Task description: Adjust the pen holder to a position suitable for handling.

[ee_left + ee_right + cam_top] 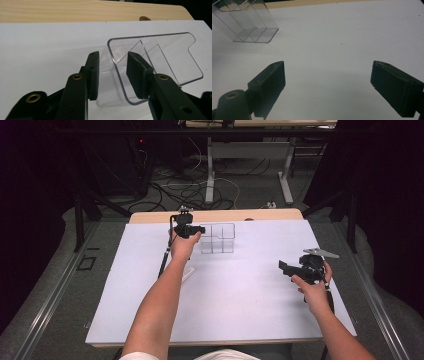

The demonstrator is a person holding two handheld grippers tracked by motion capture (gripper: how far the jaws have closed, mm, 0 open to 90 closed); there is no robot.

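A clear plastic organizer box (218, 238) with thin inner dividers stands upright on the white sheet of the table (240, 290), toward twelve o'clock of the sheet and a little to the eleven o'clock side. It is open at the top, with rounded corners and one stepped corner notch in its rim. Its compartments look empty. The near wall (120, 72) runs between two dark pads, one outside and one inside the box.

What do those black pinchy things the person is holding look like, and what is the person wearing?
Each hand holds a black gripper: the left gripper and the right gripper. Each has two flat, blocky black jaws with brass-coloured rivets. The right one carries a grey three-cornered plate on top. A black cable trails from the left one. The person's forearms are bare, with a white top.
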